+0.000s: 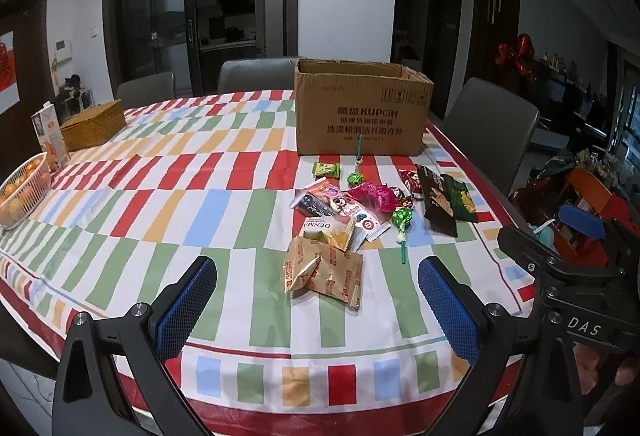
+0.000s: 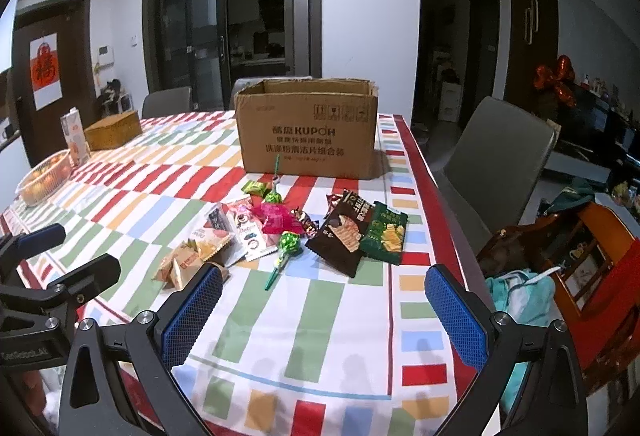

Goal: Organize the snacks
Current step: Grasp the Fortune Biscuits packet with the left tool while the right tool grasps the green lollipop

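A pile of snacks lies on the striped tablecloth in front of an open cardboard box (image 1: 362,108) (image 2: 308,130). The pile holds tan packets (image 1: 324,274) (image 2: 178,266), a dark brown chip bag (image 1: 438,200) (image 2: 344,232), a green bag (image 1: 460,196) (image 2: 384,236), a pink packet (image 1: 374,196) (image 2: 276,220) and green lollipops (image 1: 401,220) (image 2: 288,246). My left gripper (image 1: 318,300) is open and empty, just short of the tan packets. My right gripper (image 2: 324,308) is open and empty, short of the pile; it also shows at the right of the left wrist view.
A basket of oranges (image 1: 22,192) (image 2: 44,178), a juice carton (image 1: 50,140) (image 2: 74,136) and a woven box (image 1: 94,126) (image 2: 114,130) stand at the table's far left. Grey chairs (image 1: 490,128) (image 2: 496,156) ring the table. Clutter (image 2: 560,276) sits right of the table edge.
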Demonstrator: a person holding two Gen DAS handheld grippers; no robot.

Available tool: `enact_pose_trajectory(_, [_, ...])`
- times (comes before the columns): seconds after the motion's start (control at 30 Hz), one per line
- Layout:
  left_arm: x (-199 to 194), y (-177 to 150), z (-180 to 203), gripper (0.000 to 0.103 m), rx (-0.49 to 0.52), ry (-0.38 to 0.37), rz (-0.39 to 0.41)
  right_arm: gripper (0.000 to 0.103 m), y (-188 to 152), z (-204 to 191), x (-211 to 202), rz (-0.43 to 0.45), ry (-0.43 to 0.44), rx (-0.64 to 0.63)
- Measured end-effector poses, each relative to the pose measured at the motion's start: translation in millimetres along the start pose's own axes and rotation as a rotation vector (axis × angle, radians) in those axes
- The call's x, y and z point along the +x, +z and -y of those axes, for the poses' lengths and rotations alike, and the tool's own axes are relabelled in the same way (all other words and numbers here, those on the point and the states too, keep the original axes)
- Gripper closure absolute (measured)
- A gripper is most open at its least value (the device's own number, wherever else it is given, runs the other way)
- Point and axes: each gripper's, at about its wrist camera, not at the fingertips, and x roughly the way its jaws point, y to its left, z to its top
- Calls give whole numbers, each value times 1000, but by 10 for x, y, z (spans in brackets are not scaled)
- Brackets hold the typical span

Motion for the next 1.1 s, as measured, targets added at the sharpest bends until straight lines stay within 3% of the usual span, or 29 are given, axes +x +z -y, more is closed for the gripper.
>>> enact_pose_trajectory(0.47, [576, 2, -105, 19, 6, -49, -66, 5, 27, -112, 619, -111, 59, -41])
enact_pose_trajectory(1.1, [1247, -76, -295, 41, -86, -148, -220, 44, -21, -297, 1425, -281, 200, -45])
